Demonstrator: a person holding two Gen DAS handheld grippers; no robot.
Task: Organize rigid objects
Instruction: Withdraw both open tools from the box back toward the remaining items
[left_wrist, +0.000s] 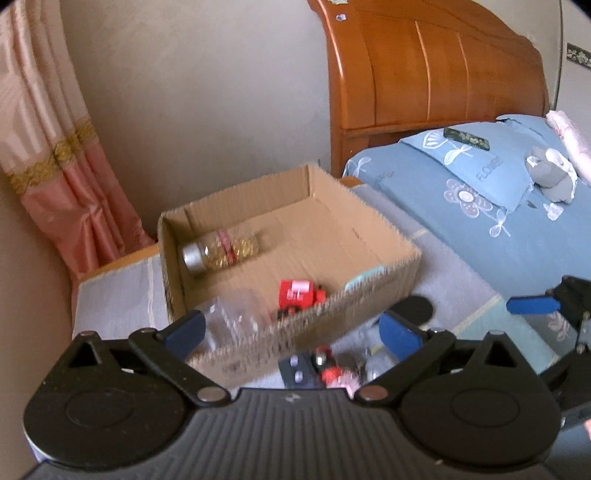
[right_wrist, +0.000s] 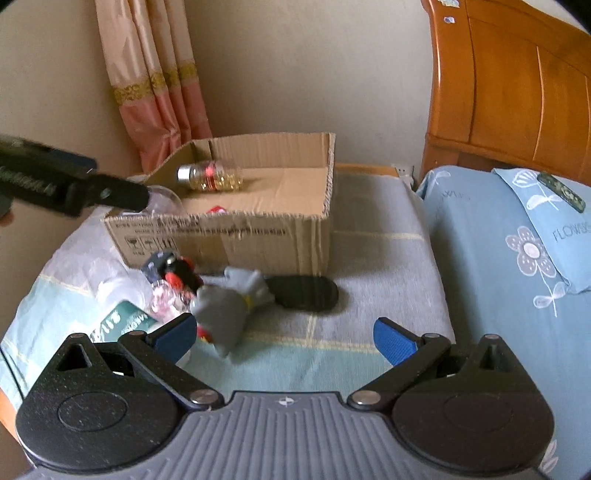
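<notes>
1. Cardboard box (right_wrist: 258, 236), corrugated with ragged cut edges, sits mid-frame on the table and already holds a round glass jar (left_wrist: 221, 249) and a red toy truck (left_wrist: 299, 295).
2. Left gripper (left_wrist: 291, 332) has its jaws spread wide and empty over the box's near rim.
3. Right gripper (right_wrist: 284, 338) is wide open too, so I'd guess the smooth grey toy figure (right_wrist: 221, 314) at lower left gets grabbed next.
</notes>
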